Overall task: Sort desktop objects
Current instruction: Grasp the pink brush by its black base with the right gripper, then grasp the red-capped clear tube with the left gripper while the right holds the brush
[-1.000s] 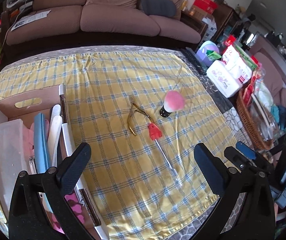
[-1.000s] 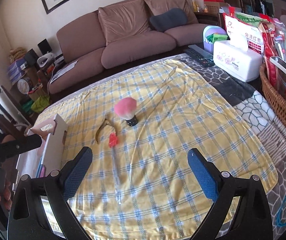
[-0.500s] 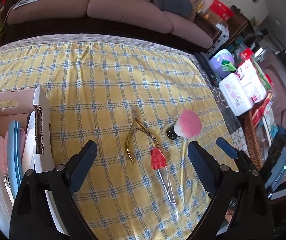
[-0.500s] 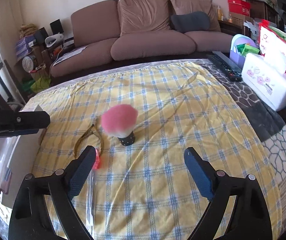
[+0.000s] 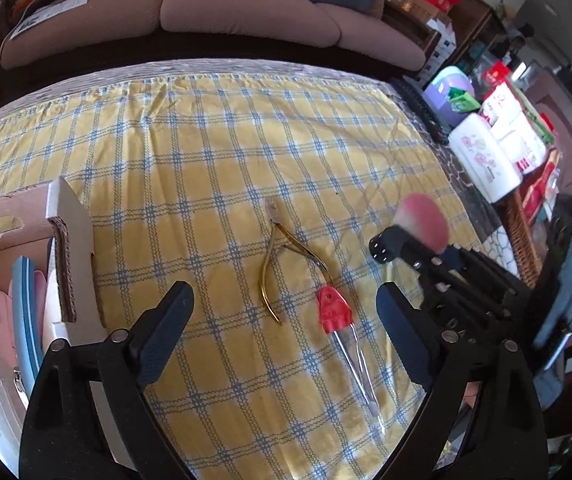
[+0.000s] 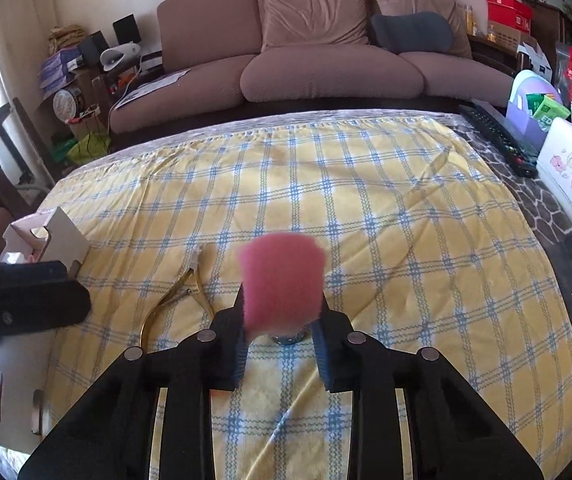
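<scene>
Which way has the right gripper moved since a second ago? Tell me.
Yes. The right gripper has moved in towards the sofa and now closes around the pink brush on the yellow cloth.

Right claw [image 6: 280, 344] has moved in, closing around the pink brush [image 6: 282, 288]

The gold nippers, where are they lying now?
The gold nippers lie flat on the yellow checked cloth near its middle, just left of the red-capped tool and right of the cardboard box.
</scene>
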### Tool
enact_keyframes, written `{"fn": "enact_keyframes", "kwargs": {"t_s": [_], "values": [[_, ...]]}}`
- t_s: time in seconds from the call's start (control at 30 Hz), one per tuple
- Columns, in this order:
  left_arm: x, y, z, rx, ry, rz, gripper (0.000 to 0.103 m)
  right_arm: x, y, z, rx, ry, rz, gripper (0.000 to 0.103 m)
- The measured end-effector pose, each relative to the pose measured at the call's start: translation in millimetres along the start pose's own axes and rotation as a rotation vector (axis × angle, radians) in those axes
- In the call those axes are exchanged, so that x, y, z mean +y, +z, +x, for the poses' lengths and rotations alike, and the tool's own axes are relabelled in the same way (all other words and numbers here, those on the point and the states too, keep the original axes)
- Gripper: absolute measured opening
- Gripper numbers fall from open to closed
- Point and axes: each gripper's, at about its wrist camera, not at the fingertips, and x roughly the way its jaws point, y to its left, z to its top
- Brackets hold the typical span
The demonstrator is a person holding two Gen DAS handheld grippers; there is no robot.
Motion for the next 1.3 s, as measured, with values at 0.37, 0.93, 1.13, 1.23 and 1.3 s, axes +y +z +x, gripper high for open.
{"fn": "enact_keyframes", "kwargs": {"t_s": [0.37,0.93,1.13,1.23,1.3], "values": [[-34.1,-61.2,18.2,0.099,-0.140,-0.093,0.062,-35.8,-28.4,-118.3,-0.078,0.058,0.284,0.027],[-69.8,-67.8,41.4,0.055,0.015,-0.020,0.049,-27.5,-60.0,-117.0,0.004,0.084,0.271,0.027],[-57.1,-73.1,35.5,0.041,-0.039,-0.048,0.006,-30.6,-60.2,-120.6,-0.003,0.086,0.279,0.027],[-50.1,-75.7,28.6,0.038,-0.048,-0.057,0.004,-30.5,-59.8,-121.9,-0.003,0.087,0.273,0.027],[-44.6,-76.6,20.9,0.028,-0.062,-0.067,0.004,-28.9,-60.2,-121.0,0.003,0.089,0.269,0.027]]}}
